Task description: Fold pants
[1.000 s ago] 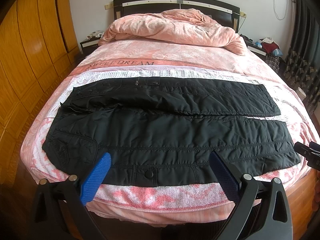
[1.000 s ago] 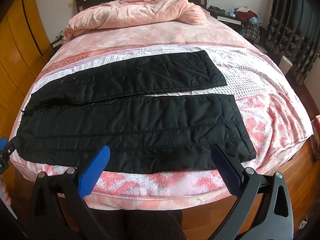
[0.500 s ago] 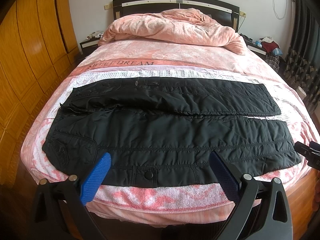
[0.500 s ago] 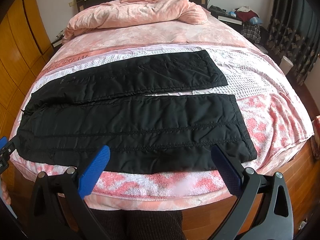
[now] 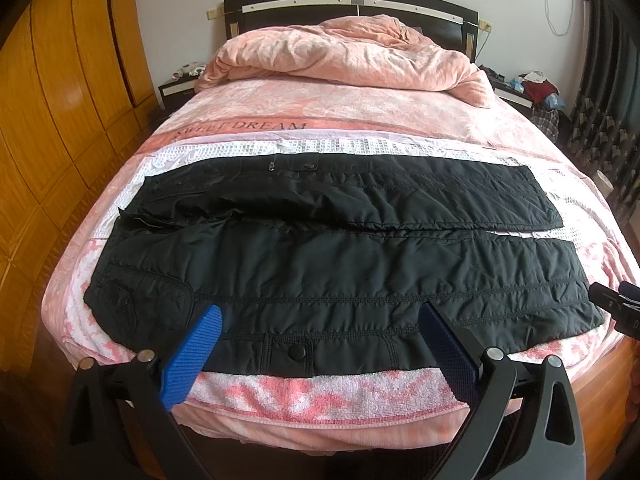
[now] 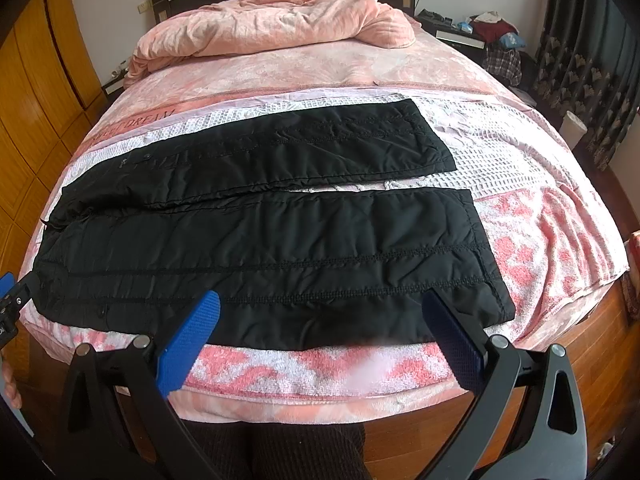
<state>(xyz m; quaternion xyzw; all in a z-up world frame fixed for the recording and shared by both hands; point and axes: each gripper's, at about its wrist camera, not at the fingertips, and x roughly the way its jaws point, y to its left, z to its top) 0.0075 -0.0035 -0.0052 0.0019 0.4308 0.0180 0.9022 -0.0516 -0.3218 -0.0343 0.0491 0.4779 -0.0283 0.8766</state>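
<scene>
Black padded pants (image 5: 340, 256) lie flat across the foot of the bed, waist at the left, both legs running to the right with a narrow gap between them. They also show in the right wrist view (image 6: 260, 232). My left gripper (image 5: 320, 316) is open and empty, held above the near edge of the pants toward the waist. My right gripper (image 6: 320, 304) is open and empty, held above the near leg toward the cuff. The tip of the right gripper shows at the right edge of the left wrist view (image 5: 616, 304).
The pants rest on a pink and white towel (image 5: 320, 392) over the pink bed. A bunched pink duvet (image 5: 344, 56) lies by the headboard. A wooden wardrobe (image 5: 60, 92) stands left; a cluttered nightstand (image 6: 480, 32) and dark curtains (image 6: 592, 60) stand right.
Both grippers have drifted very slightly; the pants have not moved and both grippers stay open.
</scene>
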